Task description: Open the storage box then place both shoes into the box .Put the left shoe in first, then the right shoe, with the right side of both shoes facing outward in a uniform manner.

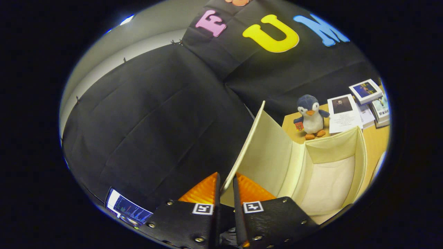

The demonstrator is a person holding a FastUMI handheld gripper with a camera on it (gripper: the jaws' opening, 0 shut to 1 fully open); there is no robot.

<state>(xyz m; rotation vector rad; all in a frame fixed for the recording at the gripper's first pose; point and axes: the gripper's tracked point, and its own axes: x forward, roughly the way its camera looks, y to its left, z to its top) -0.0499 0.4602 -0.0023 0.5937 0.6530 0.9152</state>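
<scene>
The gripper (226, 183), bottom centre, is pinching the storage box's lid (244, 148) between its jaws, holding it upright so the box (332, 180) is standing open for shoes.

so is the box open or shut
Open: the gripper is shut on the lid, raised off the box, whose inside looks empty.

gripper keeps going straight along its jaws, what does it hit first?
Nothing new up close: the gripper is already shut on the storage box's raised lid, edge between the jaws. Pushing on just drives that lid; beyond it hangs the black cloth wall, though depth is unclear.
</scene>
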